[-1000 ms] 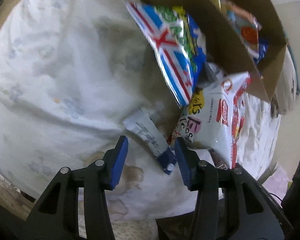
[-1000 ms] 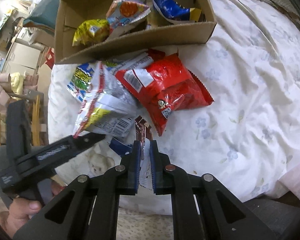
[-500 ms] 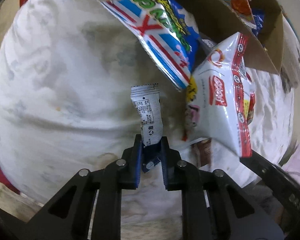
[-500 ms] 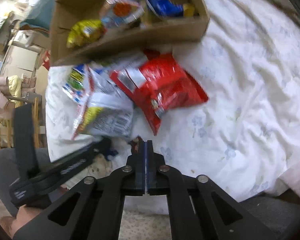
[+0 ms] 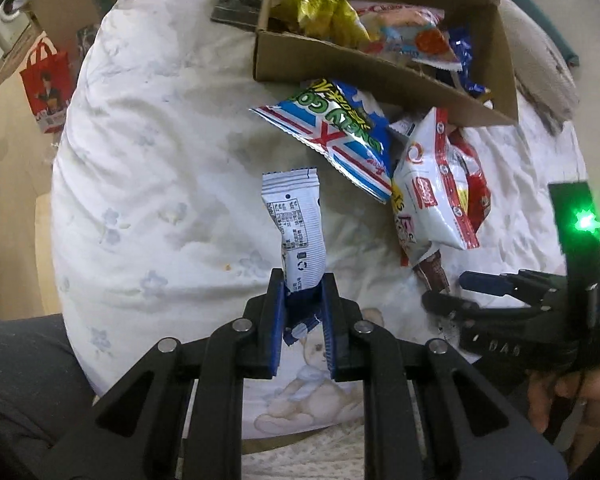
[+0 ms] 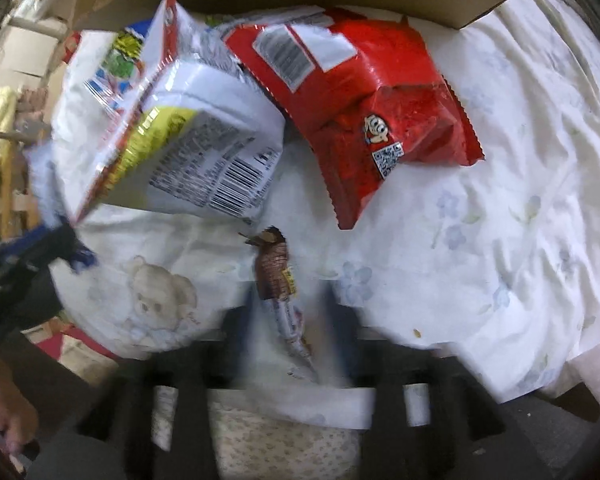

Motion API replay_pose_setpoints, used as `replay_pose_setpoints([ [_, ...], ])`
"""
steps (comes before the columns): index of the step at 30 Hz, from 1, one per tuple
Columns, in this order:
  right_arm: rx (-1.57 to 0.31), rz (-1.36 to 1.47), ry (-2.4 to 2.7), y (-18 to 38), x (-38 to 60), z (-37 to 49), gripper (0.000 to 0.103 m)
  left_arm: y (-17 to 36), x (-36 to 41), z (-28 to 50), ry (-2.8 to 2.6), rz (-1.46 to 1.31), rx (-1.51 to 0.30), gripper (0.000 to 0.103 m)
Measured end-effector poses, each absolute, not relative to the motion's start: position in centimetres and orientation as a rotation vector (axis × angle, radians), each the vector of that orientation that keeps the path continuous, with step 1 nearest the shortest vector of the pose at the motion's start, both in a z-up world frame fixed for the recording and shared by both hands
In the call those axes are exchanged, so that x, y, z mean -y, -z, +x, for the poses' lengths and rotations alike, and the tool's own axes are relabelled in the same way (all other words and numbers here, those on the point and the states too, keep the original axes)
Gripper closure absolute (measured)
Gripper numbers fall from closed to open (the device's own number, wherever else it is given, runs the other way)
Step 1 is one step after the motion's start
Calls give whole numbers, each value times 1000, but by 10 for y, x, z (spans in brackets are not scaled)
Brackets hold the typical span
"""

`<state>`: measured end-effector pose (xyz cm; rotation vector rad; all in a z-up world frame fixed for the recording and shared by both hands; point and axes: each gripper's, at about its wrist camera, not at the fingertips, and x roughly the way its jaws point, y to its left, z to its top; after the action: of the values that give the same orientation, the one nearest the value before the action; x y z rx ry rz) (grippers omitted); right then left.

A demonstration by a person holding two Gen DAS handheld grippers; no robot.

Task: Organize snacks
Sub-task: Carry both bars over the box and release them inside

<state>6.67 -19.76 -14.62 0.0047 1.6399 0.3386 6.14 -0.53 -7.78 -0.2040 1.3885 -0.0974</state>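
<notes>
step: pick-up, 2 snacks | L gripper (image 5: 302,312) pinching white sachet (image 5: 296,224) above bed (image 5: 160,160) mid | R gripper (image 6: 292,344) jaws just opened, spread astride brown bar (image 6: 274,268) nr bed's near edge | next: close R on bar, carry both to box (image 5: 380,76) at far edge

Left claw (image 5: 303,292) clamped, right claw (image 6: 290,320) agape

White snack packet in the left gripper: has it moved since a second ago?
Yes. The white snack packet, earlier flat on the bedsheet, now hangs lifted off it, pinched in the left gripper, nearer the cardboard box.
</notes>
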Motion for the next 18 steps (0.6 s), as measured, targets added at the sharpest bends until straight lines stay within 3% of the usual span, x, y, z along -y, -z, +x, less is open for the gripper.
replay_pose_setpoints([
  [3,-1629,-56,-354,148,188,63,42,78,-7,59,88,-212,-1382,89],
  [5,-1628,-104,-354,151,182,61,58,76,-13,58,84,-203,-1373,89],
  [6,-1629,-118,-352,152,181,60,71,76,-13,56,86,-202,-1371,89],
  [9,-1611,-121,-371,146,180,58,86,72,-13,56,86,-180,-1354,89],
  [18,-1434,205,-456,70,227,54,86,27,-16,75,105,-173,-1256,89],
])
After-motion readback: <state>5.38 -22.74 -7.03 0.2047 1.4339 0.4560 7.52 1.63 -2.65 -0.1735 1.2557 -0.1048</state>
